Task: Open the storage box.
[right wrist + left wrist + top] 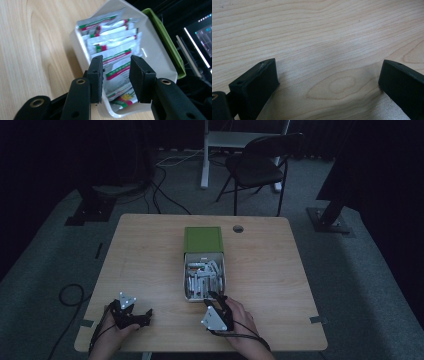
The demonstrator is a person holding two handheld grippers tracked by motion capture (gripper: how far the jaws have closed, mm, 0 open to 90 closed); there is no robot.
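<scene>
Between the narrowed jaws of the right hand-held gripper (116,75), nothing is pinched; the sachets (112,47) stand just beyond in the white box (160,62). Best to straddle one packet's top edge squarely. The left hand-held gripper (329,82) rests wide on the bench (312,30).

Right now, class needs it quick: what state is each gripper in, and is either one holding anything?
Left gripper: open, jaws wide apart over bare table, holding nothing.
Right gripper: open, narrow gap, above the sachets in the white box, holding nothing.
</scene>
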